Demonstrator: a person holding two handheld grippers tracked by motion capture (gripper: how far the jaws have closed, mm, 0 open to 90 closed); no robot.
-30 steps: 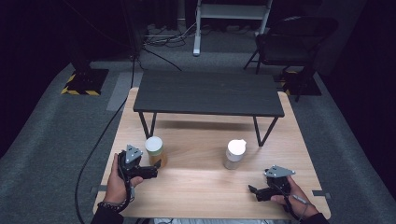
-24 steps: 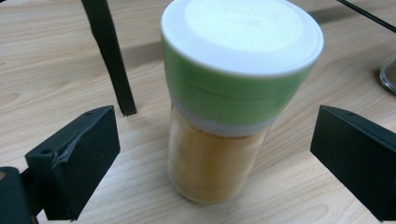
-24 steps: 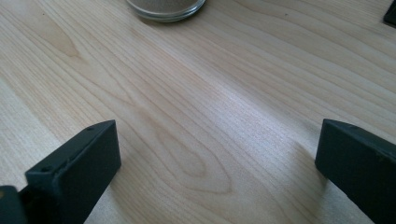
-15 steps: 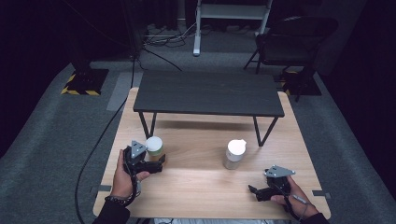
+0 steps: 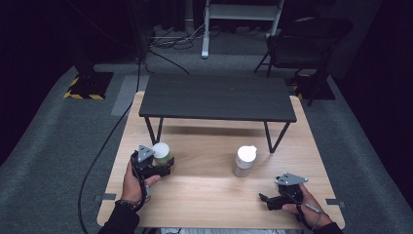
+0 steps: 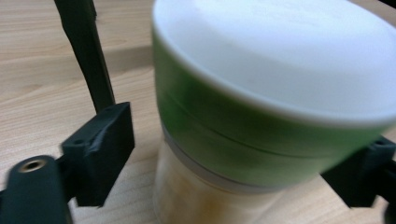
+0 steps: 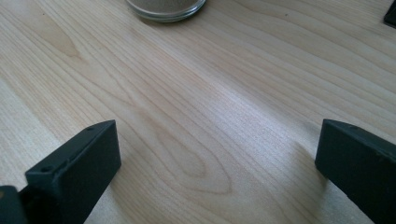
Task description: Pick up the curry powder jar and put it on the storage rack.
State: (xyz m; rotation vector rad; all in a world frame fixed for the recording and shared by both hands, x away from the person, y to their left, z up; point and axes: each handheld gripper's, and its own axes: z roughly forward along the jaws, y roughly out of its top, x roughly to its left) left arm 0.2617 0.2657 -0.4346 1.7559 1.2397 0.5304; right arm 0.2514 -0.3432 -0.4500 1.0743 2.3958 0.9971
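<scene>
Near the tabletop's (image 5: 204,204) front right corner, the right gripper (image 5: 271,200) rests low with jaws spread wide over bare wood. Toward the left edge, the left gripper (image 5: 165,167) has just been closing its jaws around a green-lidded jar (image 5: 161,152); a gap remains at one pad (image 6: 100,151). A white-capped bottle (image 5: 244,161) stands mid-table, open wood around it. Beyond, a black bench (image 5: 216,97) spans the far half.
</scene>
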